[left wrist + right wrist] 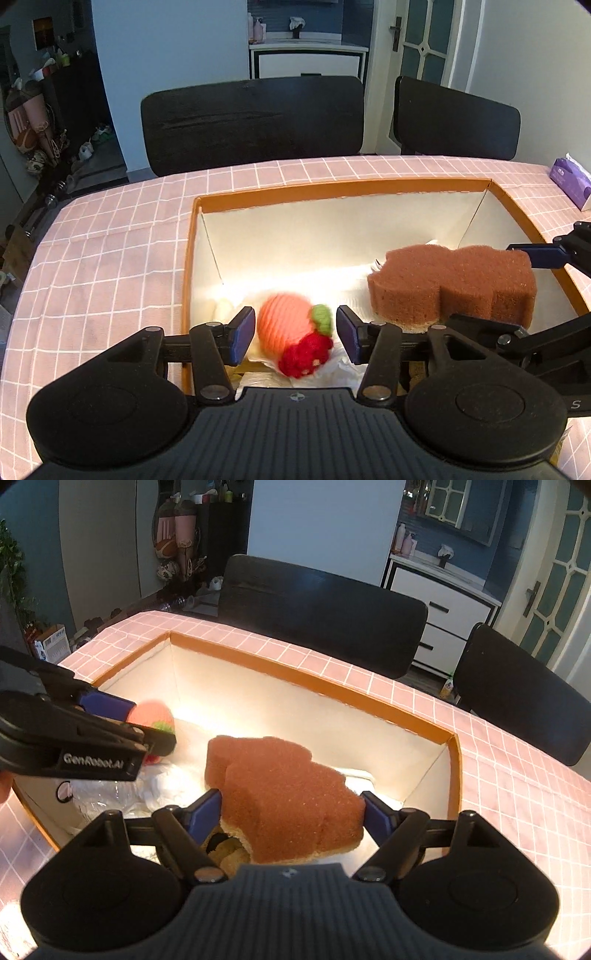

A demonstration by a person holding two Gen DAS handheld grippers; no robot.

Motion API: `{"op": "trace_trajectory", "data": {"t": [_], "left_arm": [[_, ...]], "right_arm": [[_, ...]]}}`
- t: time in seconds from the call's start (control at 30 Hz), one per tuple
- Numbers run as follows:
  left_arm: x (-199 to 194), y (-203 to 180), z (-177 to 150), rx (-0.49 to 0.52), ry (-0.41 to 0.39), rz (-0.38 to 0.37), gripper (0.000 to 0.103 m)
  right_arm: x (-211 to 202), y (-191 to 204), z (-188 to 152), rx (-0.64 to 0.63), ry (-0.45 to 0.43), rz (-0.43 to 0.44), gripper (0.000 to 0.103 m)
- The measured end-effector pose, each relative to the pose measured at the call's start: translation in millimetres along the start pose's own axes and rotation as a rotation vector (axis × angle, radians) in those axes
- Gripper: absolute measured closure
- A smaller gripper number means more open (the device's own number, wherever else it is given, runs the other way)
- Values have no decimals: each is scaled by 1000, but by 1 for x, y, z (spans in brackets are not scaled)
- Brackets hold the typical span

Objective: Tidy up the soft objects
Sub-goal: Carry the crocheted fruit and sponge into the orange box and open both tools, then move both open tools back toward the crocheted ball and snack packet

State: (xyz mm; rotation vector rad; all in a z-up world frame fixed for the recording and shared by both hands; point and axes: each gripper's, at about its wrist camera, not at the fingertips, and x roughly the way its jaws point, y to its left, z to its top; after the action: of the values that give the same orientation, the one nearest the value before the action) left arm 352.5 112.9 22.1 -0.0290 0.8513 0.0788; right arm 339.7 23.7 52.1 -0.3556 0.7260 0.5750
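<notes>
An orange-rimmed box (pixel 332 186) with a white inside stands on the pink checked table. My left gripper (pixel 295 332) is open over its near left part, fingers either side of a knitted pink peach with a green leaf and red berries (pixel 291 332), which looks blurred and not gripped. My right gripper (pixel 291 816) is shut on a brown sponge (pixel 280 782) and holds it over the box. The sponge shows at the right in the left wrist view (pixel 454 284). The peach shows behind the left gripper in the right wrist view (pixel 155 714).
White paper and plastic wrap (pixel 110 797) line the box floor. Two black chairs (pixel 255 122) stand at the table's far edge. A purple tissue pack (pixel 570 181) lies at the far right. The box's rim (pixel 306 677) is also in the right wrist view.
</notes>
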Motion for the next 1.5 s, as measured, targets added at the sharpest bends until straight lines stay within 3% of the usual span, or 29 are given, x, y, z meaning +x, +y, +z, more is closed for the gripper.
{"op": "trace_trajectory", "data": {"t": [0.1,0.23,0.57,0.77,1.03,1.27,1.5], "left_arm": [[-5,-3,3,-2,-19,-9,38],[-21,-3,-2,5,-59,-27,38],[-70,-14,-25,67,-200,-51,38],[-113,-22,-53,109,-325,-64,38],[-170,-29,-100,120,-461,-107,38],[-194,-38,-151,123,-468,-179,36],[-204,-58,-213,150,-507,-158,36]], "right_arm": [[-7,1,-2,3,-25,-5,17],[-19,4,-2,11,-59,-18,10],[-52,23,-22,39,-148,-42,10],[-85,37,-41,14,-194,-96,10],[-141,52,-91,9,-199,-115,9],[-183,75,-150,24,-186,-75,8],[-216,100,-211,6,-321,-86,7]]}}
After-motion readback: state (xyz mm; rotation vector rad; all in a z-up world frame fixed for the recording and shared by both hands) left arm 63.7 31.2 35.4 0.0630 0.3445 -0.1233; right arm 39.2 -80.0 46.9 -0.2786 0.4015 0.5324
